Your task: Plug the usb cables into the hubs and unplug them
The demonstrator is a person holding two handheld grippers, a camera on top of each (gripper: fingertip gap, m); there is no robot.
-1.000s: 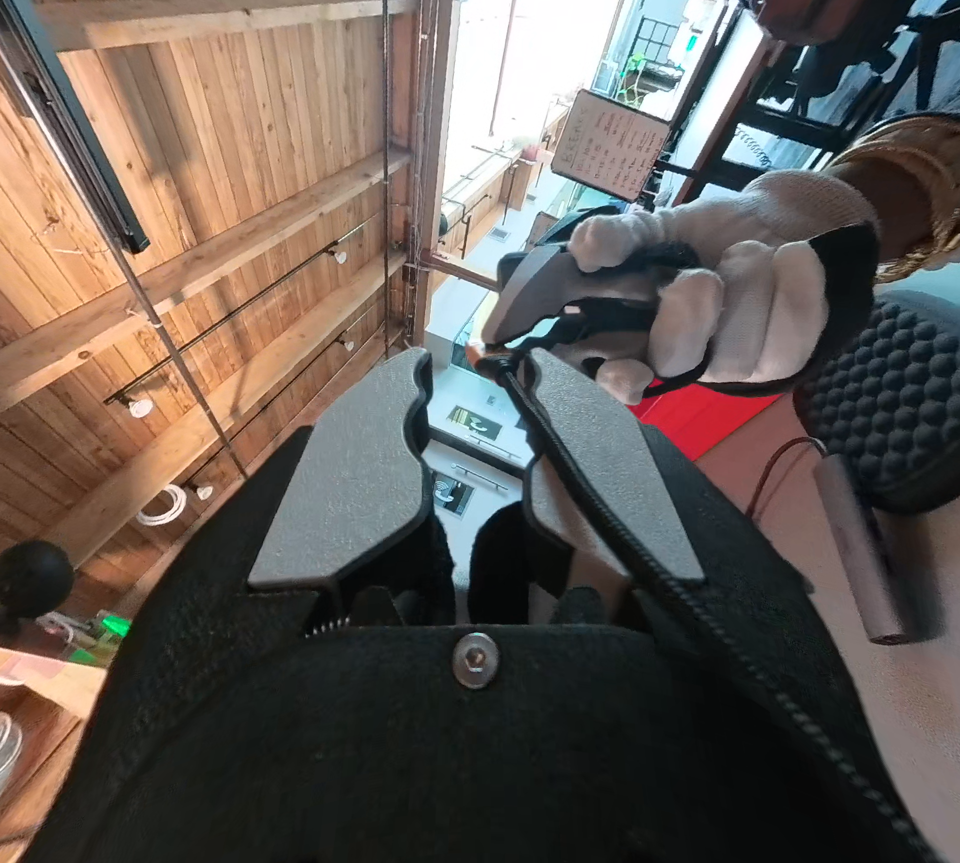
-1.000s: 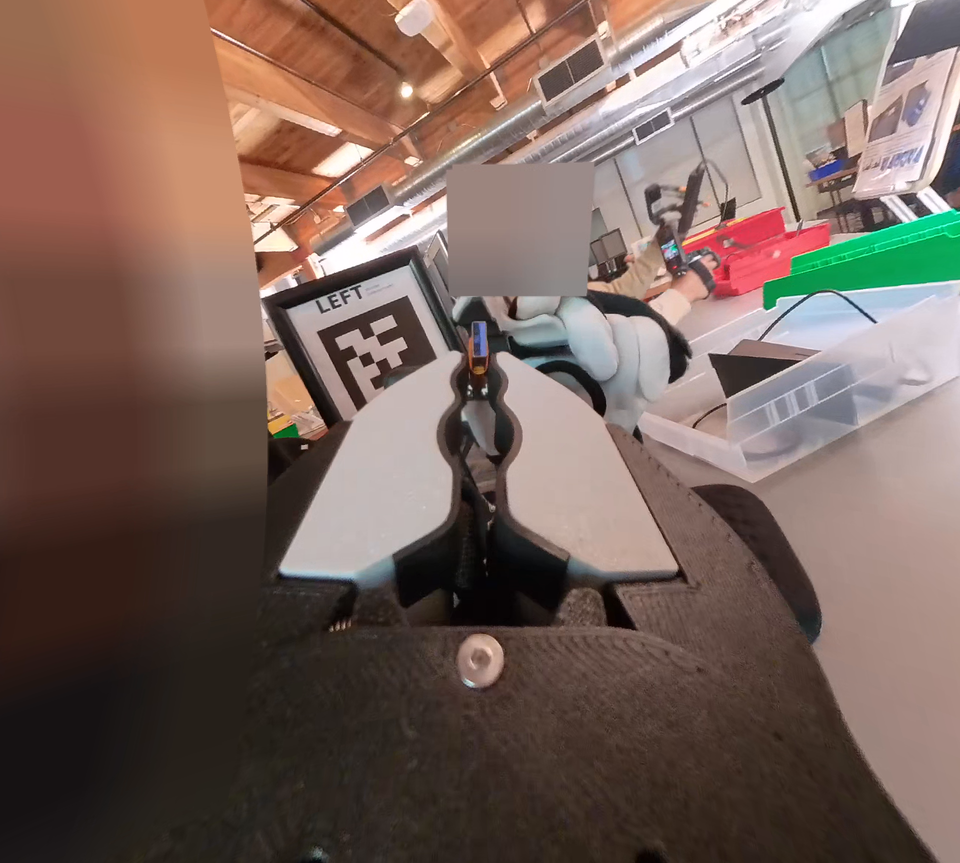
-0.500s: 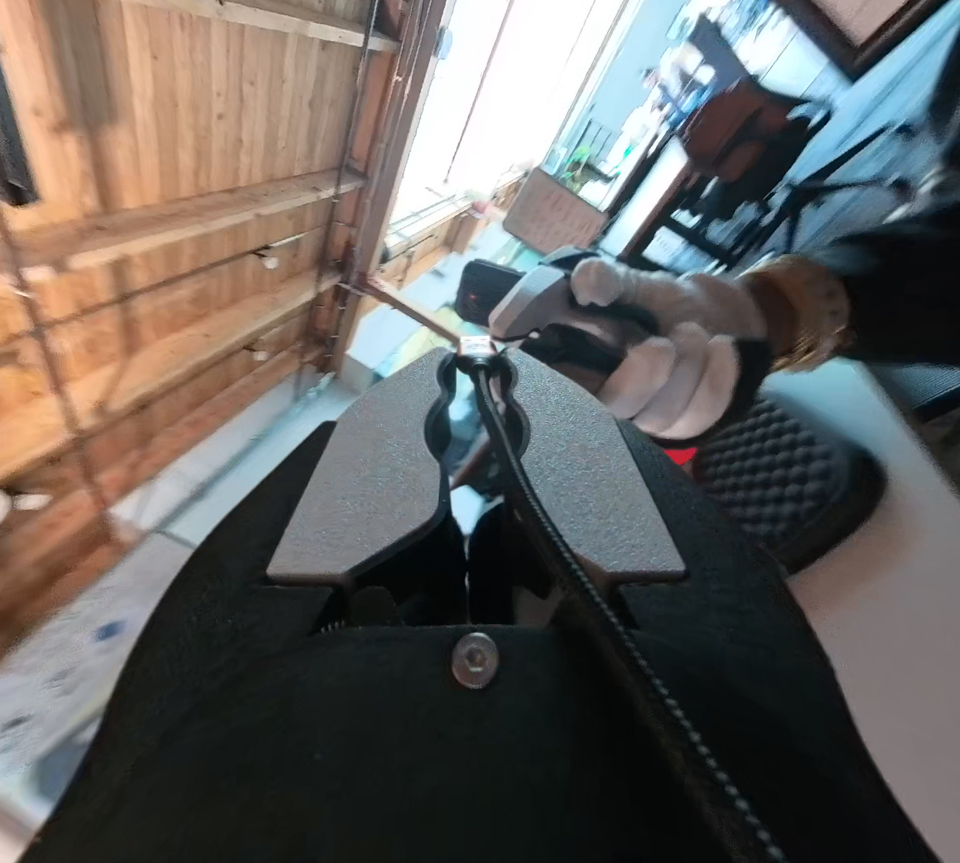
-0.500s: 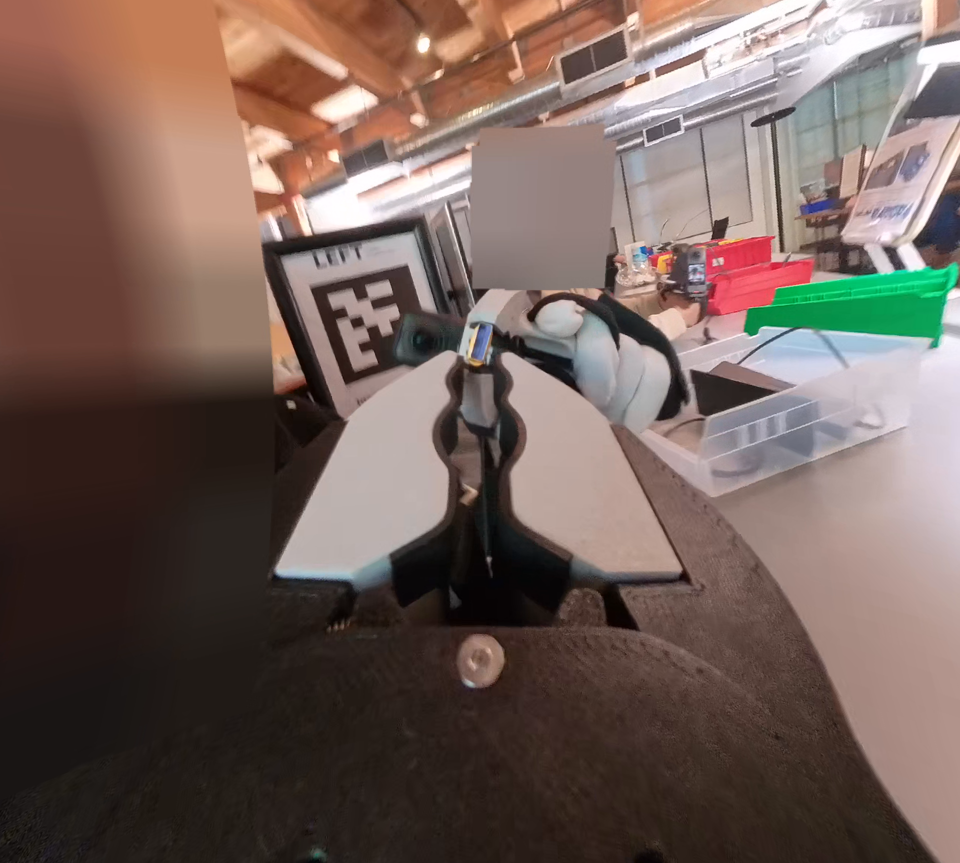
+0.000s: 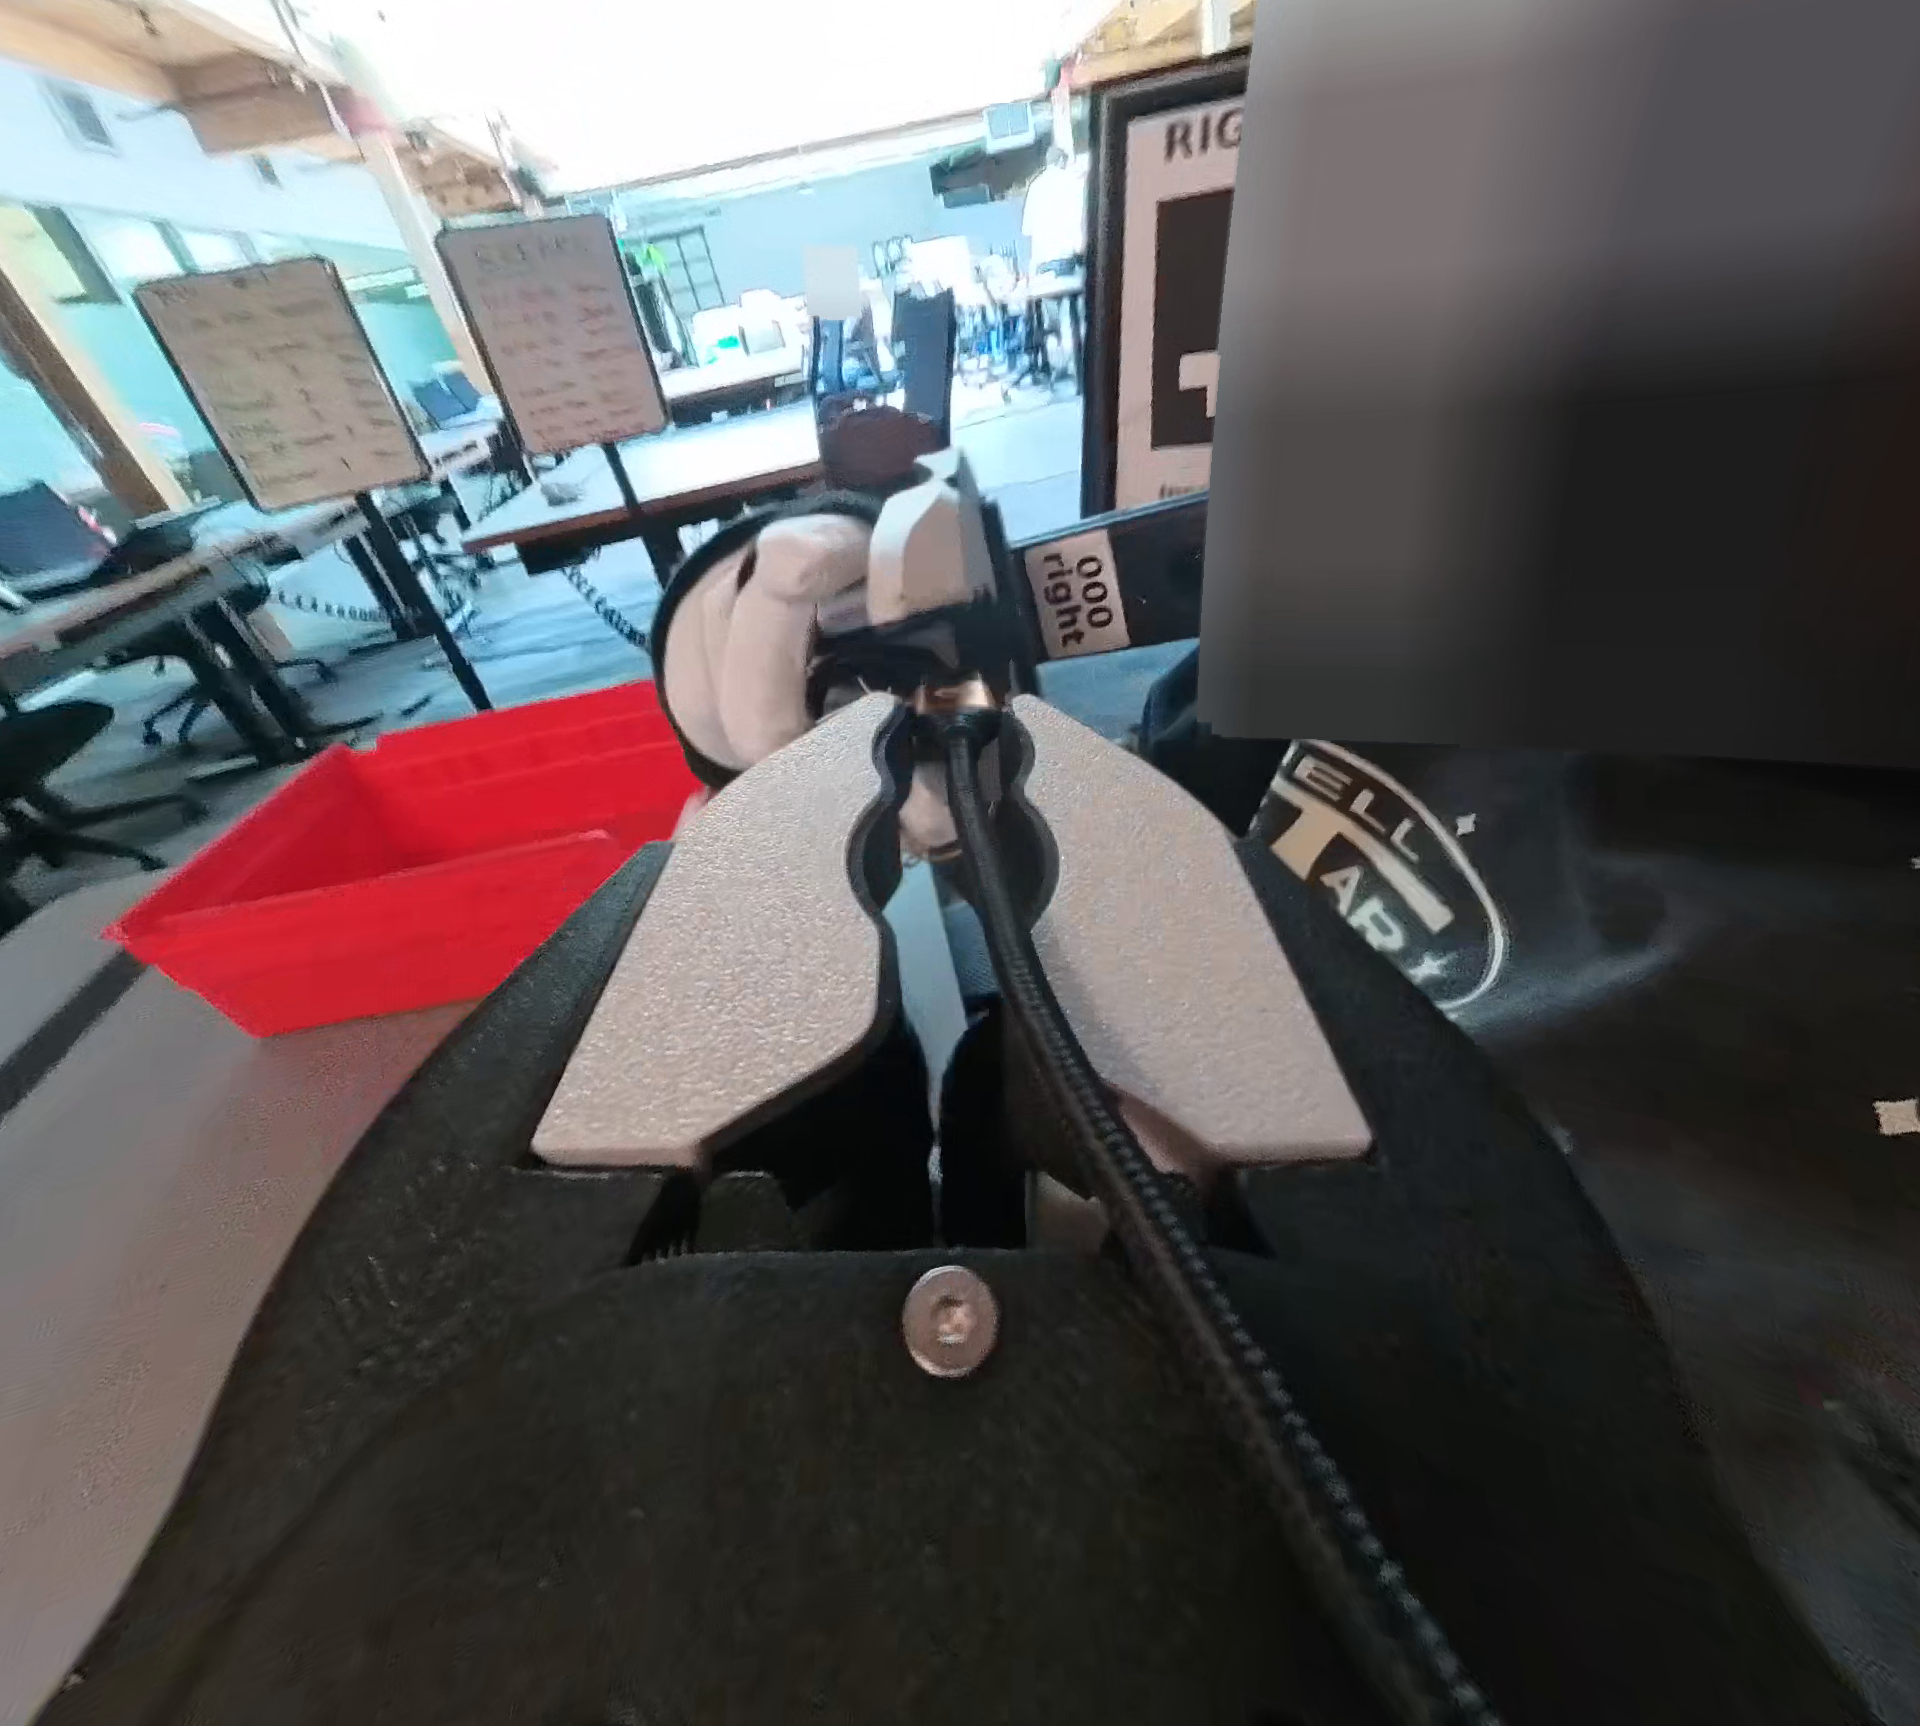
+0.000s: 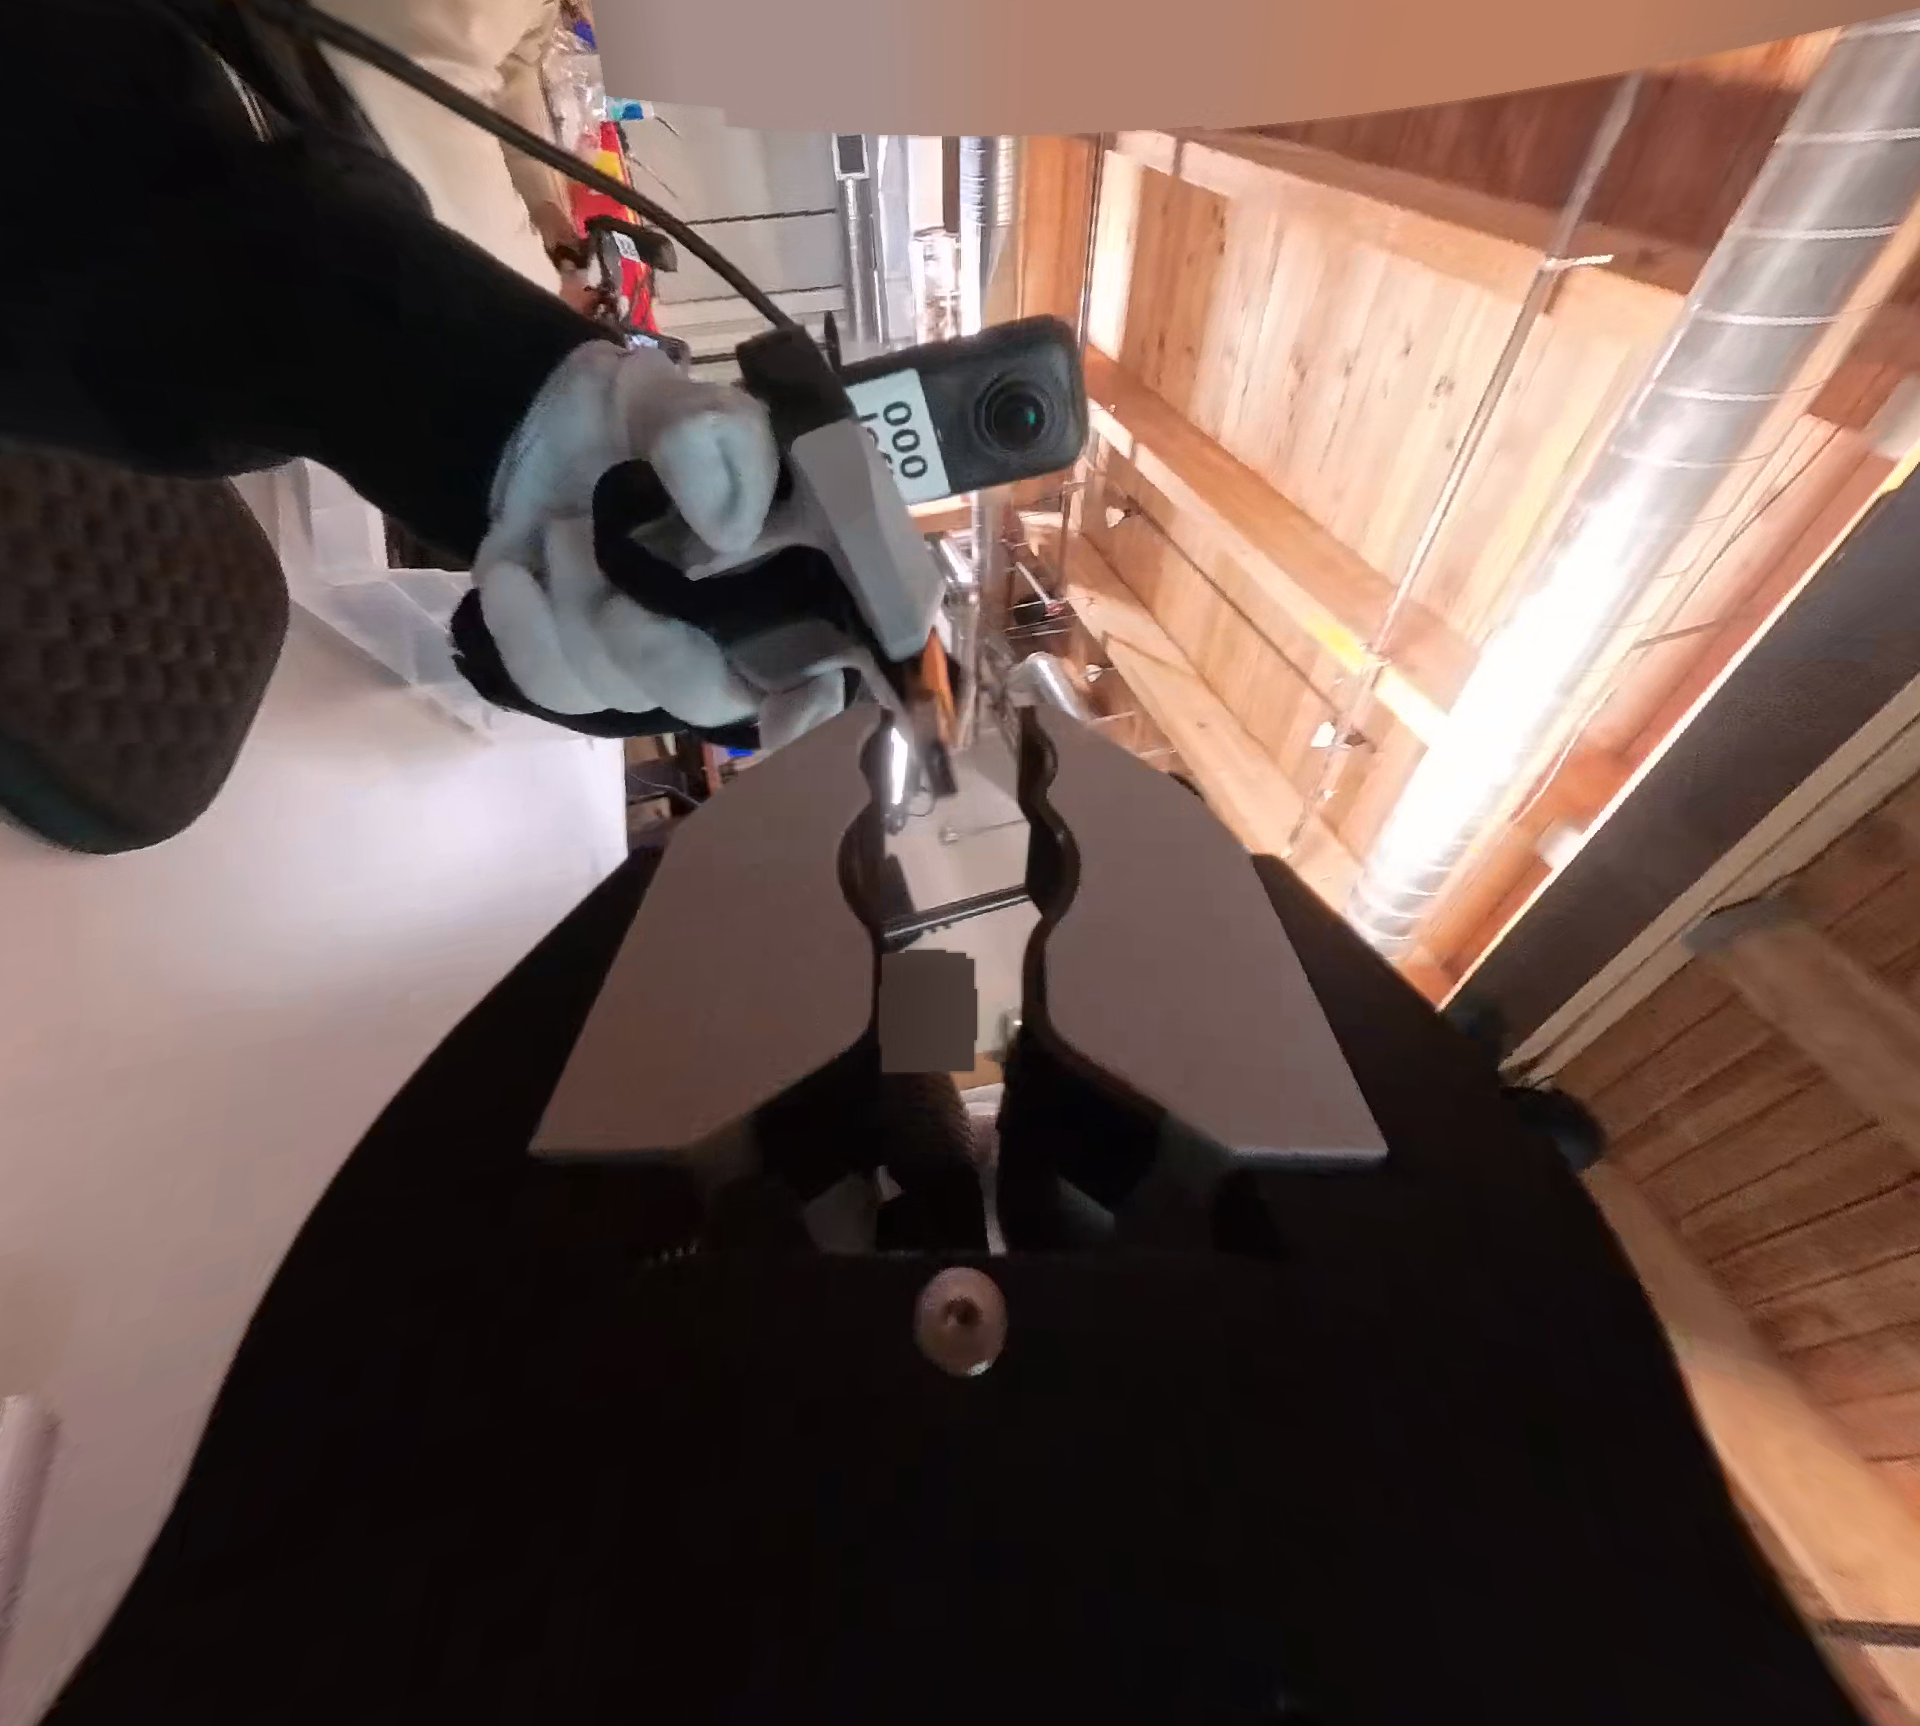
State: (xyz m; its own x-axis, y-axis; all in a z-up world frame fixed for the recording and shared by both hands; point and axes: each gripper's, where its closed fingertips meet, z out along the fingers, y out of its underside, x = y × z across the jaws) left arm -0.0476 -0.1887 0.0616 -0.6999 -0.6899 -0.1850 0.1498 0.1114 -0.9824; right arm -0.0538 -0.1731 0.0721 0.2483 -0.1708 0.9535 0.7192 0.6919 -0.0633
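At its tips the left claw (image 5: 956,726) pinches the braided cable (image 5: 1049,1032), plug hidden; right claw (image 6: 951,741) spread.

Two claws: the left claw (image 5: 954,720), low centre of the left wrist view, and the right claw (image 6: 951,736), mid-frame in the right wrist view. Two gloved hands: one (image 5: 764,627) at centre of the left wrist view, one (image 6: 613,575) at centre left of the right wrist view. One braided black cable (image 5: 1049,1022) at centre. One red bin (image 5: 416,855) at left. Two whiteboards, one (image 5: 278,380) at upper left and one (image 5: 551,331) beside it. One dark dimpled pad (image 6: 114,648) at left edge.
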